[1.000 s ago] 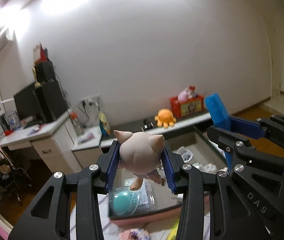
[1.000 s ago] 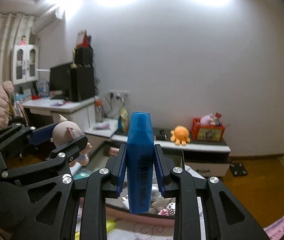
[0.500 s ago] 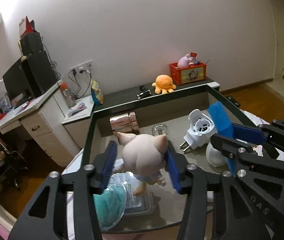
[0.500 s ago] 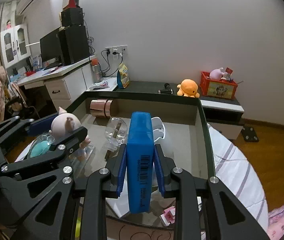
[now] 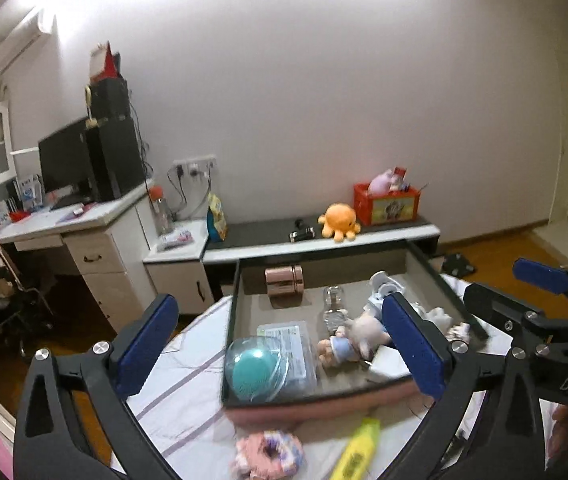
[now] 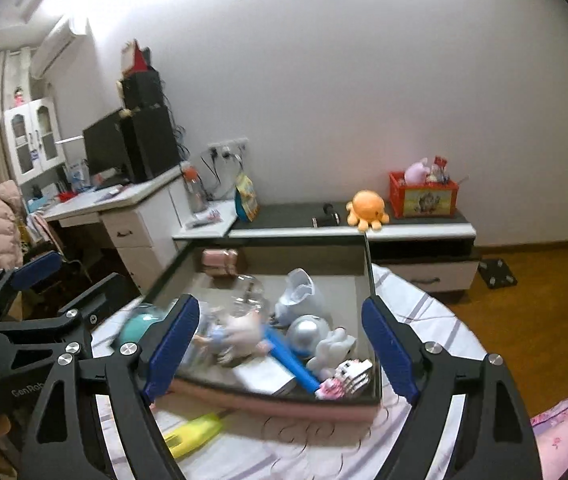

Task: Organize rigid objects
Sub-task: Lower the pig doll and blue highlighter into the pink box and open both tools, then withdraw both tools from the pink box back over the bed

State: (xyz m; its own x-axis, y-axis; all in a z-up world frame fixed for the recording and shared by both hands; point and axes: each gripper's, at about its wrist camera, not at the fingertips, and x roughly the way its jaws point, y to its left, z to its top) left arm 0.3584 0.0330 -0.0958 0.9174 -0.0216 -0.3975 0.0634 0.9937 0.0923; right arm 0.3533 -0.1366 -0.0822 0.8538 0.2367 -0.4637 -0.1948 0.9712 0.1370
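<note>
- The left gripper stands with its jaws spread wide, having just been opening; nothing is between the blue pads, which touch no object.
- The pig figure lies on its side inside the box, beyond and below the left jaws, nearer the right-hand pad; it rests just beside the clear case holding a teal ball.
- The right gripper is likewise parted, its jaws having just been opening; no object is clamped between its pads.
- The blue marker lies slanted on the box floor, below the gap between the right jaws; it sits between the pig figure and a silver ball, its near end close to a small pink-and-white toy.
- The box also holds a white plug-like device, a white rabbit figure, a clear bottle and a copper-coloured tin at the far wall.
- Outside the box, on the striped cloth in front, lie a yellow marker and a pink knitted ring; both are apart from either pair of jaws.
- Both views are somewhat blurred.
</note>
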